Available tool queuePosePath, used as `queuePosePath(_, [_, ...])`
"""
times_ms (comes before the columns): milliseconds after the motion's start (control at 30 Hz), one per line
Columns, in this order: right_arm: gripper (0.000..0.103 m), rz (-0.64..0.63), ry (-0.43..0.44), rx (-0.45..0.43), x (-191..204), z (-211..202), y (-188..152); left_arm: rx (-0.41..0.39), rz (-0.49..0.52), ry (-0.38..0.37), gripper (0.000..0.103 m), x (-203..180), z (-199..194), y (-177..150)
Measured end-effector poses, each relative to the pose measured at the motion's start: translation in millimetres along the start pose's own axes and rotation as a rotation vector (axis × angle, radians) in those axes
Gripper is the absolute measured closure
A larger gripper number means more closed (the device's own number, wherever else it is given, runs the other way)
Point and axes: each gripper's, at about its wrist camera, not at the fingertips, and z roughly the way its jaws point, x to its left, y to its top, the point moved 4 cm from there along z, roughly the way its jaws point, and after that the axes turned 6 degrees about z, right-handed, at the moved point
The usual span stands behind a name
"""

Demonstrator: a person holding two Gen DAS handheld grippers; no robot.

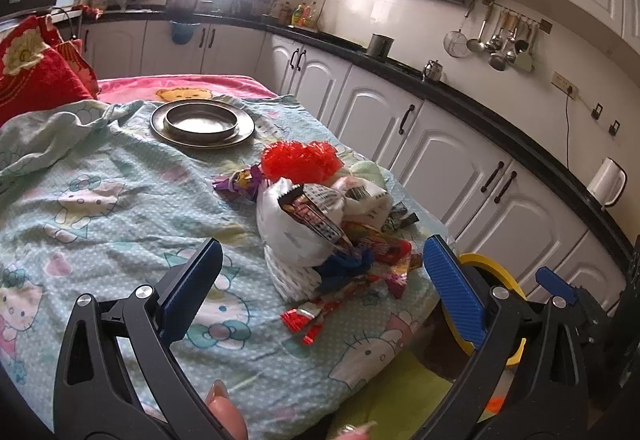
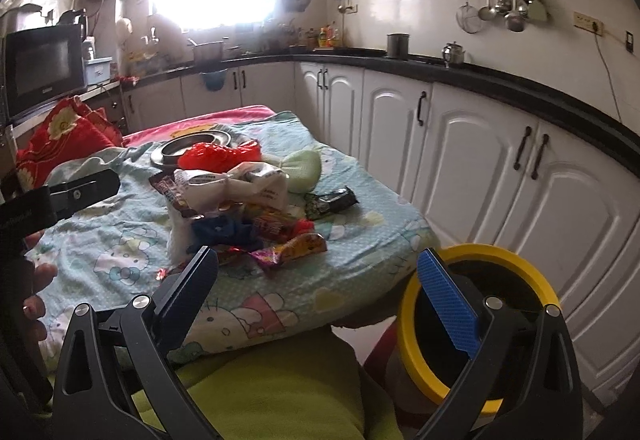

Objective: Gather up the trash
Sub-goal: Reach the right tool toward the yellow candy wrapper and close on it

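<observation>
A heap of trash lies on the cloth-covered table: a white plastic bag [image 1: 292, 236] stuffed with wrappers, a red mesh puff [image 1: 300, 159], a purple wrapper [image 1: 240, 183], red snack wrappers [image 1: 310, 318] and a black wrapper [image 2: 332, 201]. My left gripper [image 1: 320, 260] is open, just short of the heap, with nothing between its fingers. My right gripper [image 2: 318, 264] is also open and empty, low at the table's near corner. Its right finger [image 2: 448, 304] crosses the mouth of a yellow-rimmed bin [image 2: 492, 252] standing below the table edge.
A metal plate with a round tin [image 1: 202, 123] sits at the table's far end on the cartoon-print cloth [image 1: 100, 199]. Red cushions [image 1: 36, 71] lie at the far left. White cabinets under a black counter [image 2: 500, 87] run along the right. A person's green-clad lap [image 2: 272, 392] is below.
</observation>
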Motion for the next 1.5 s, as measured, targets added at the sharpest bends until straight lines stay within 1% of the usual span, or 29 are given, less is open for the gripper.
queuePosePath(67, [0.006,0.008,0.011,0.02,1,8,2,0.008,-0.005,0.007,0.011,3,4,3])
queuePosePath(167, [0.006,0.019,0.018,0.036,0,19,6,0.03,-0.04,-0.009,0.011,7,14,9])
queuePosePath(267, [0.006,0.029,0.025,0.049,-1,28,9,0.034,-0.043,-0.012,0.011,8,23,15])
queuePosePath(367, [0.006,0.06,0.032,0.087,-5,41,11,0.053,-0.052,-0.013,0.011,9,34,20])
queuePosePath(467, [0.006,0.057,0.034,0.106,-4,53,11,0.085,-0.079,-0.018,0.011,12,47,21])
queuePosePath(667, [0.006,0.06,0.045,0.146,-1,76,13,0.119,-0.108,-0.009,0.011,20,63,19])
queuePosePath(833, [0.008,0.063,0.044,0.179,-1,96,13,0.12,-0.118,-0.007,0.013,24,69,18])
queuePosePath(900, [0.012,0.077,0.052,0.211,-1,106,10,0.121,-0.122,-0.01,0.018,26,72,18])
queuePosePath(967, [0.021,0.094,0.058,0.253,-2,116,6,0.127,-0.13,-0.01,0.021,29,74,17])
queuePosePath(1000, [0.023,0.101,0.063,0.269,-2,120,4,0.131,-0.138,-0.014,0.022,31,75,16])
queuePosePath(1067, [0.031,0.116,0.073,0.302,-2,129,1,0.135,-0.152,-0.022,0.025,33,77,14])
queuePosePath(1200, [0.037,0.141,0.085,0.343,-1,142,-4,0.134,-0.176,-0.035,0.033,35,80,13])
queuePosePath(1233, [0.04,0.148,0.087,0.351,0,144,-5,0.134,-0.179,-0.038,0.036,35,80,13])
queuePosePath(1300, [0.045,0.172,0.094,0.382,-1,150,-9,0.133,-0.182,-0.05,0.037,34,81,13])
queuePosePath(1367, [0.055,0.19,0.1,0.419,-2,154,-16,0.13,-0.179,-0.056,0.041,32,81,14])
queuePosePath(1400, [0.057,0.191,0.104,0.427,-3,155,-18,0.13,-0.178,-0.058,0.043,32,82,14])
queuePosePath(1467, [0.062,0.185,0.11,0.422,-2,154,-19,0.13,-0.182,-0.058,0.053,32,82,14])
queuePosePath(1500, [0.065,0.187,0.12,0.423,-1,153,-19,0.133,-0.186,-0.059,0.055,32,83,14])
